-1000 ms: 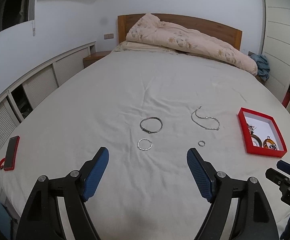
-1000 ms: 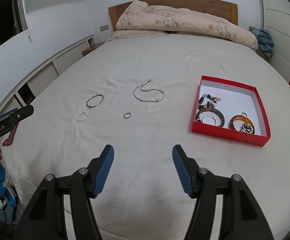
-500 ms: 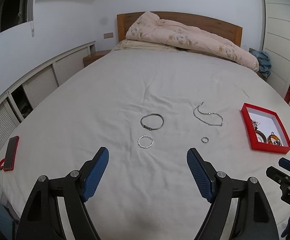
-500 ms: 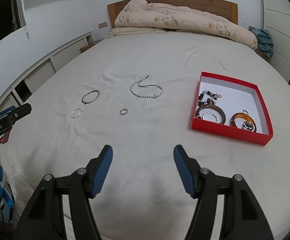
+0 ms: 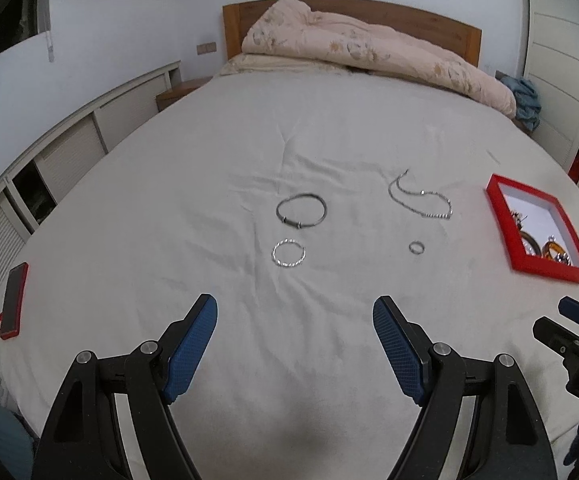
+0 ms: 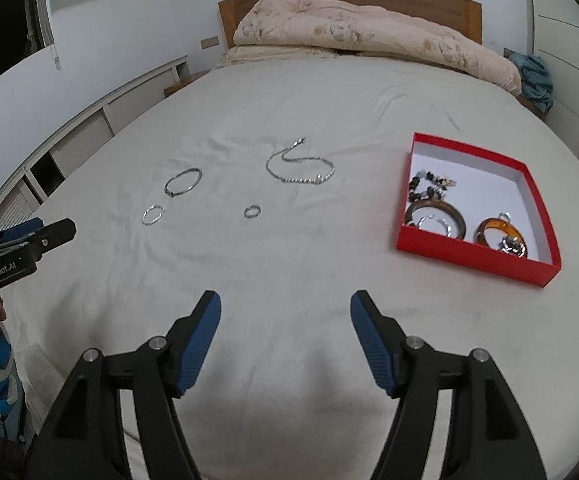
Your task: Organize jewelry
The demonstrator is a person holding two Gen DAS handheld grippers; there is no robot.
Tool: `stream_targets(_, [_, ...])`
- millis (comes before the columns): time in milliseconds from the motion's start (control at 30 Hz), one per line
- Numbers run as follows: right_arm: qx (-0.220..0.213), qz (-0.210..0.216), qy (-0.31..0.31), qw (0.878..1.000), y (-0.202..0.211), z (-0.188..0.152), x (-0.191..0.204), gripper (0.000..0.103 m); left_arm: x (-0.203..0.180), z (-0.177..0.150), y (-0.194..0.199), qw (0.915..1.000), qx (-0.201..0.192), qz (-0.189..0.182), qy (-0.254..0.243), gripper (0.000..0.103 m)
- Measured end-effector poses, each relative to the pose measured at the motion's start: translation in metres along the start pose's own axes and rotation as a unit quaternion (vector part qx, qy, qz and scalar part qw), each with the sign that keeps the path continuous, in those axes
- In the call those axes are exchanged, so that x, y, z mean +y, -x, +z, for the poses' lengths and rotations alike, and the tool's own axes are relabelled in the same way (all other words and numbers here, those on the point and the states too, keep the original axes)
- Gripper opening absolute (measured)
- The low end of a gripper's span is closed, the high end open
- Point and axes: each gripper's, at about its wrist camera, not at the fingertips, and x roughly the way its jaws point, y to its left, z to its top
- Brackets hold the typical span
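On the white bed sheet lie a silver bangle, a small twisted silver hoop, a silver chain necklace and a small ring. A red box at the right holds a beaded bracelet, a dark bangle and an amber bangle. My left gripper is open and empty, short of the hoop. My right gripper is open and empty, nearer than the ring and left of the box.
A red phone lies at the bed's left edge. A folded pink duvet lies by the wooden headboard. White cabinets run along the left wall. A blue cloth sits at the far right.
Both grippers have pulled back and risen slightly, so the jewelry and box appear a little farther away. Both stay open. Nothing on the bed has moved.
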Motion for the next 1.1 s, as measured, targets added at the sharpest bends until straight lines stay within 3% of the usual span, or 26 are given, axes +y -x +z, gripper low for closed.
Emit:
stream_targets(400, [0.030, 0.012, 0.017, 0.999, -0.030, -0.004, 0.007, 0.066, 0.017, -0.020, -0.035, 0.9985, 0.049, 0.010, 0.024, 0.086])
stream_targets(1100, [0.048, 0.035, 0.050, 0.997, -0.070, -0.004, 0.021, 0.066, 0.032, -0.024, -0.068, 0.9971, 0.067, 0.020, 0.029, 0.086])
